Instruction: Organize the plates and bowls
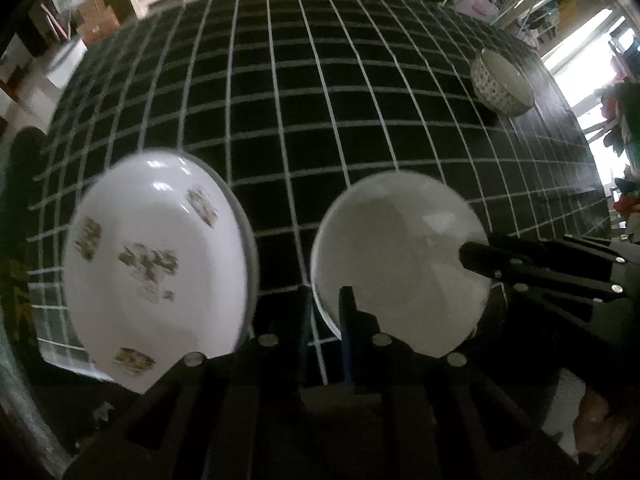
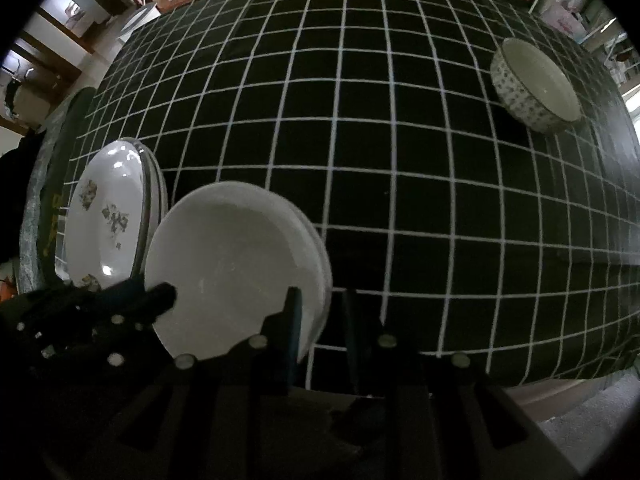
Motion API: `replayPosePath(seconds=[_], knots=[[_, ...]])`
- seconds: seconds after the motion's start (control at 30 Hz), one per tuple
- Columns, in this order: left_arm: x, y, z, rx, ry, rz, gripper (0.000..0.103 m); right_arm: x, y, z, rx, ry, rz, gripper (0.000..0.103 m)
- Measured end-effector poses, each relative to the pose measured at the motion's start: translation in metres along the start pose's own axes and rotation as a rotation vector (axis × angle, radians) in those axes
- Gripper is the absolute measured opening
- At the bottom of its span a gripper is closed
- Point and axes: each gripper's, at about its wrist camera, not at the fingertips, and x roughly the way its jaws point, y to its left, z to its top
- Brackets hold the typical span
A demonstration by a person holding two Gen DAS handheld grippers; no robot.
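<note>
Rests on the black tablecloth with white grid lines [image 2: 400, 160]: a plain white round plate [image 2: 236, 264], stacked on at least one more like it, at the cloth's near edge. Lies just left of that stack: a white plate with floral decals [image 2: 104, 220], likewise stacked. Stands well apart, toward the cloth's far right corner: a round ceramic bowl with a patterned outer wall [image 2: 532, 84].

Left gripper [image 1: 324, 312]: fingers slightly parted, straddling the near rim of the plain plate [image 1: 400, 256], not visibly clamped.

Right gripper [image 2: 322, 316]: fingers slightly parted over the plate's right rim; contact cannot be told.
</note>
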Motion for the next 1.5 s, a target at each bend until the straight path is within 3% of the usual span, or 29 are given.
replayPosePath(seconds=[0.27, 0.37, 0.47, 0.63, 0.73, 0.8, 1.07, 1.5], knots=[[-0.038, -0.013, 0.018, 0.04, -0.069, -0.02, 0.018, -0.026, -0.019, 0.005, 0.026, -0.037, 0.026, 0.029], [-0.053, -0.033, 0.031, 0.078, -0.108, 0.01, 0.018, -0.041, -0.029, 0.009, 0.041, -0.068, 0.039, 0.029], [-0.062, -0.046, 0.048, 0.098, -0.12, -0.034, 0.027, -0.061, -0.045, 0.015, 0.062, -0.106, 0.018, 0.029], [-0.075, -0.073, 0.083, 0.119, -0.135, -0.089, 0.027, -0.098, -0.08, 0.026, 0.113, -0.18, 0.01, 0.051], [-0.077, -0.092, 0.104, 0.139, -0.141, -0.111, 0.029, -0.114, -0.102, 0.036, 0.155, -0.209, -0.007, 0.056], [-0.075, -0.105, 0.119, 0.148, -0.133, -0.138, 0.034, -0.12, -0.115, 0.044, 0.174, -0.217, -0.017, 0.056], [-0.052, -0.148, 0.17, 0.19, -0.109, -0.149, 0.035, -0.123, -0.161, 0.074, 0.244, -0.214, -0.059, 0.057], [0.025, -0.186, 0.234, 0.218, -0.035, -0.127, 0.035, -0.065, -0.224, 0.122, 0.329, -0.145, -0.091, 0.057]])
